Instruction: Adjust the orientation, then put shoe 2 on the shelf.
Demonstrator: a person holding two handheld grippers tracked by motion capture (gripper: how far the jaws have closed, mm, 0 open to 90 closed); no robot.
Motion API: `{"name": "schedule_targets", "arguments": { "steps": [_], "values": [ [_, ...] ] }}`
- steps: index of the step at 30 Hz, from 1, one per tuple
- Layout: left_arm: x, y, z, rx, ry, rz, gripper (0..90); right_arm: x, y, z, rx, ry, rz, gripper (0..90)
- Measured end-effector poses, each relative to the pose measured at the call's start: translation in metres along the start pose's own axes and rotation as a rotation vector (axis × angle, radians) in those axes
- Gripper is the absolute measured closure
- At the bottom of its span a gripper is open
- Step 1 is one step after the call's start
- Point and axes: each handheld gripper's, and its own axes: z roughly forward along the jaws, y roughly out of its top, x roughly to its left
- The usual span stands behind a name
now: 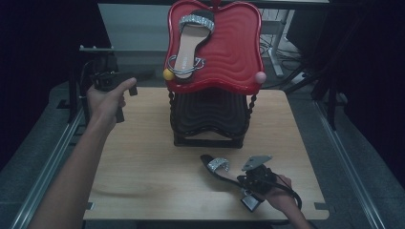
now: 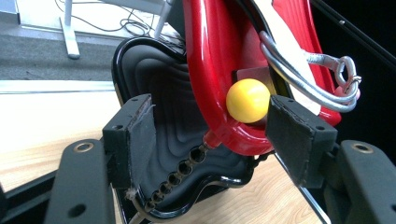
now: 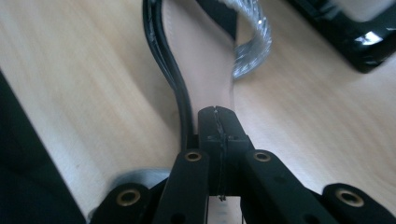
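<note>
On the worktop [image 1: 143, 167] near the front edge, the right gripper [image 1: 241, 180] has its fingers clamped on a sandal [image 1: 217, 167]; the left gripper [image 1: 131, 88] hangs open beside the red tray [image 1: 234, 52].

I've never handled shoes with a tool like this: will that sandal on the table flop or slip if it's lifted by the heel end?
The sandal probably stays fairly stiff: its sole holds its curve where the right gripper pinches it. It looks light, being thin. The glittery strap end may sag down, since it hangs far from the grip.
</note>
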Motion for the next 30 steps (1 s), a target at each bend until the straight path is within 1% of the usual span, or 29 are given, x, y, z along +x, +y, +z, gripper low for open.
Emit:
{"name": "schedule_targets", "arguments": {
  "steps": [1,2,3,5,8,12,13,18,20,21,22,24,26,27,28,30],
  "values": [
    [0.0,0.0,0.0,-0.002,0.0,-0.002,33.3,0.005,0.001,0.004,0.009,0.008,-0.017,90.0],
    [0.001,-0.001,-0.001,0.0,0.002,-0.001,33.3,0.008,0.001,0.006,0.012,0.02,-0.02,90.0],
    [0.001,-0.001,-0.001,0.0,0.003,-0.001,33.4,0.013,0.001,0.01,0.032,0.02,-0.04,90.0],
    [0.002,-0.001,-0.003,-0.003,0.004,-0.004,33.4,0.019,0.001,0.018,0.046,0.03,-0.053,90.0],
    [0.003,-0.001,-0.005,-0.007,0.004,-0.005,33.5,0.018,0.001,0.019,0.037,0.037,-0.034,90.0],
    [0.005,-0.002,-0.006,-0.003,0.006,-0.001,33.5,0.014,-0.001,0.018,0.028,0.03,-0.007,90.0],
    [0.005,-0.003,-0.006,-0.004,0.009,-0.003,33.5,0.013,-0.001,0.017,0.018,0.026,0.001,87.0],
    [0.008,-0.004,-0.004,0.001,0.013,-0.004,33.5,0.01,-0.001,0.01,-0.014,0.047,0.031,74.7],
    [0.009,-0.005,-0.003,0.005,0.015,-0.007,33.5,0.007,0.0,0.007,-0.027,0.054,0.055,66.3],
    [0.01,-0.005,-0.003,0.006,0.017,-0.008,33.4,0.007,0.001,0.005,-0.03,0.045,0.066,59.6],
    [0.01,-0.005,-0.004,0.007,0.019,-0.007,33.4,0.006,0.002,0.004,-0.034,0.036,0.074,56.2],
    [0.011,-0.006,-0.004,0.004,0.022,-0.009,33.5,0.006,0.005,0.002,-0.033,0.022,0.108,46.9],
    [0.01,-0.007,-0.004,0.004,0.024,-0.013,33.5,0.005,0.009,0.003,-0.029,0.025,0.134,42.3],
    [0.01,-0.007,-0.005,0.004,0.024,-0.012,33.5,0.005,0.011,0.004,-0.018,0.022,0.141,38.7],
    [0.01,-0.007,-0.005,0.004,0.023,-0.011,33.5,0.005,0.013,0.005,-0.01,0.015,0.139,36.9],
    [0.009,-0.006,-0.005,0.004,0.023,-0.006,33.5,0.006,0.016,0.006,0.01,0.02,0.144,32.9]
  ]
}}
